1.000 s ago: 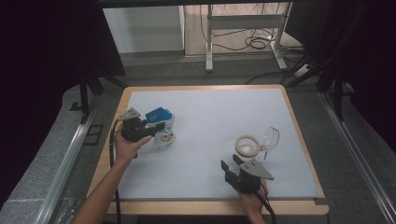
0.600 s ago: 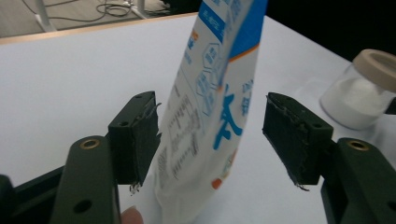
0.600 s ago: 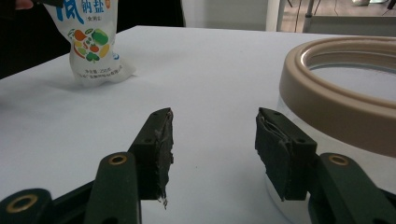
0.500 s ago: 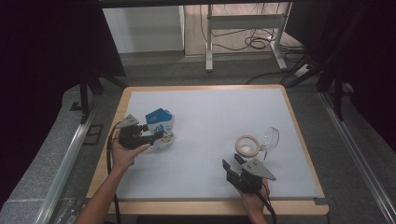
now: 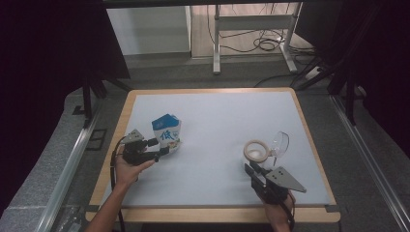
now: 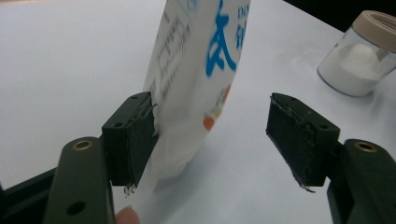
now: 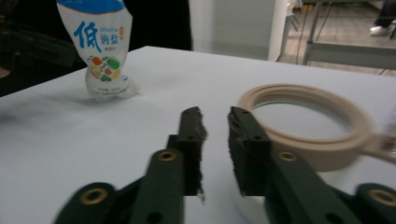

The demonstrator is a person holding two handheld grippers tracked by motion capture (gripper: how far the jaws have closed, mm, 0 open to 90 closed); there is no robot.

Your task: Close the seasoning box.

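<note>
White-blue pouch (image 6: 196, 70) between wide left tongs (image 6: 210, 135), touching one jaw; right tongs (image 7: 215, 140) narrow, empty.

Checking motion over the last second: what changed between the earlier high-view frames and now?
The left tongs and the hand drew back toward the person's edge of the table. The salt bag stands between the open jaws, touching one pad and clear of the other. The right tongs, the jar and its flipped-open lid stayed put.

On the table (image 5: 212, 106) there were one blue-and-white pouch (image 5: 167, 133), one glass jar (image 5: 265, 149) with a beige lid holding white powder, and two tongs, left (image 5: 164, 147) and right (image 5: 250, 168).
</note>
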